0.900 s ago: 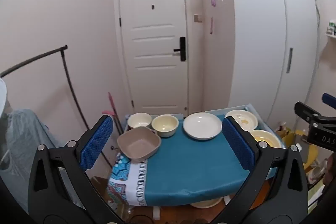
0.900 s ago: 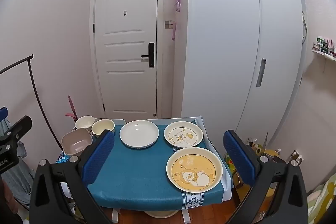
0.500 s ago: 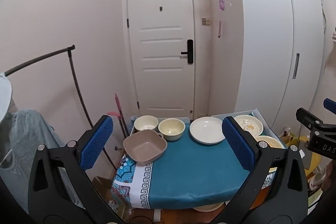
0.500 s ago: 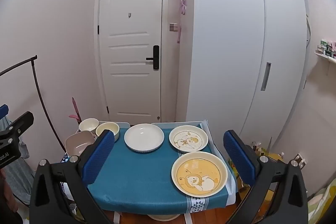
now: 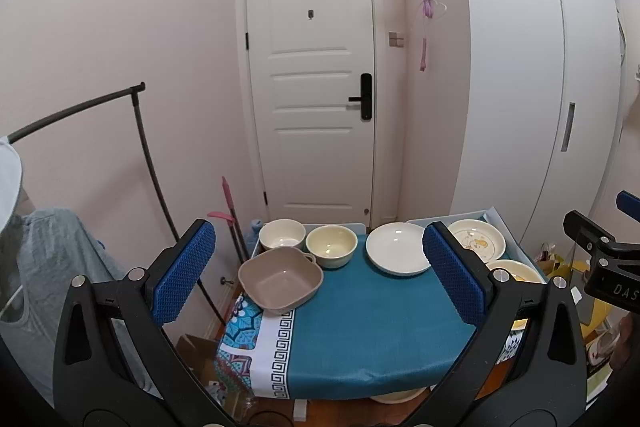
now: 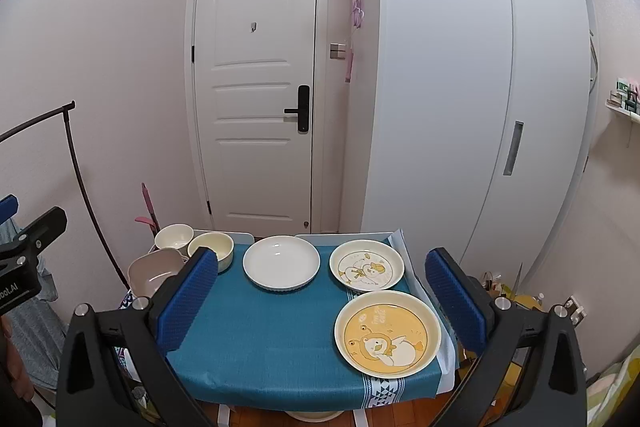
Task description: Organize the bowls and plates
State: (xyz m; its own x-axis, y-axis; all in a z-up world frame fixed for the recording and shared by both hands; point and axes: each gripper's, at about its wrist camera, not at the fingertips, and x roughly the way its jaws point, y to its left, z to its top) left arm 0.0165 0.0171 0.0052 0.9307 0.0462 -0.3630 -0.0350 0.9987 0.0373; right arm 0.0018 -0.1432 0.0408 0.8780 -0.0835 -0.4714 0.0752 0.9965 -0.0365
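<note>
Beyond the right gripper (image 6: 322,293), plain white plate (image 6: 281,261); yellow plate (image 6: 387,333) nearer

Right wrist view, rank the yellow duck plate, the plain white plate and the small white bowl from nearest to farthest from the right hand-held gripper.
1. Yellow duck plate: front right of the table, nearest the right hand-held gripper.
2. Plain white plate: middle, towards the back.
3. Small white bowl: far back left corner.

On the teal-clothed small table (image 6: 264,343), the square taupe plastic bowl (image 5: 281,275) sits at the left edge, two round cream bowls (image 5: 282,233) (image 5: 331,245) just behind it. Centre frame lies the plain white plate (image 6: 281,262); to its right the snowman-print plate (image 6: 366,270), the yellow duck-print plate (image 6: 387,338) in front of that.
</note>
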